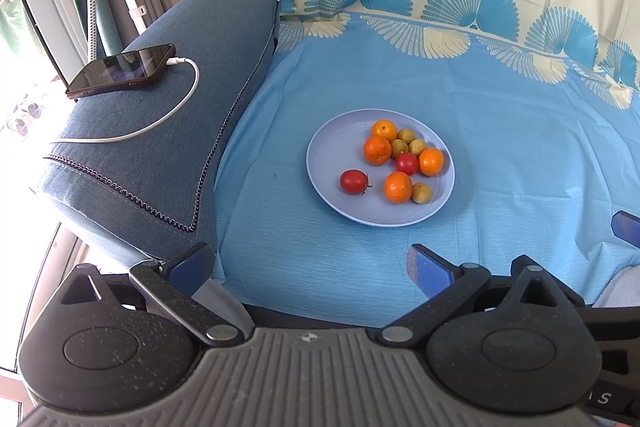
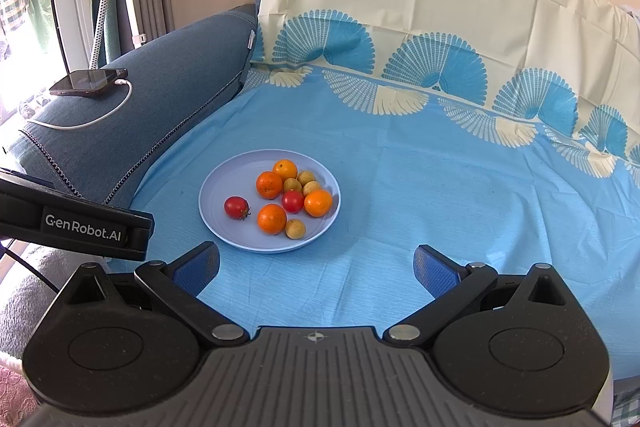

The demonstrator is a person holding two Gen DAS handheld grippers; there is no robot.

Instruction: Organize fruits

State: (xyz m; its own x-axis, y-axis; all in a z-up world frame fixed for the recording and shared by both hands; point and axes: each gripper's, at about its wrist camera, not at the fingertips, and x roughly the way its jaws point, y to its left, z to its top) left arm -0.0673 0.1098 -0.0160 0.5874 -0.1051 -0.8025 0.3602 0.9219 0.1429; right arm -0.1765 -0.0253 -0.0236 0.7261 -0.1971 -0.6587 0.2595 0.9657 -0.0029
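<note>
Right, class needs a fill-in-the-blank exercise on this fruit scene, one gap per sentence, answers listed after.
1. All the fruit sits on a round, pale blue ____.
2. The plate holds ____ oranges, among them the front orange.
3. The lone tomato and the tomato in the cluster are both ____ in colour.
4. The left claw and right claw both stand ____, holding nothing.

Missing words: plate; four; red; open

One round pale-blue plate [image 1: 332, 163] lies flat on the blue sheet. It holds four oranges [image 1: 377, 149], two red tomatoes [image 1: 354, 181] and four small yellow-green fruits [image 1: 421, 193]. One tomato sits apart toward the left; the remainder cluster together, mostly touching.
</note>
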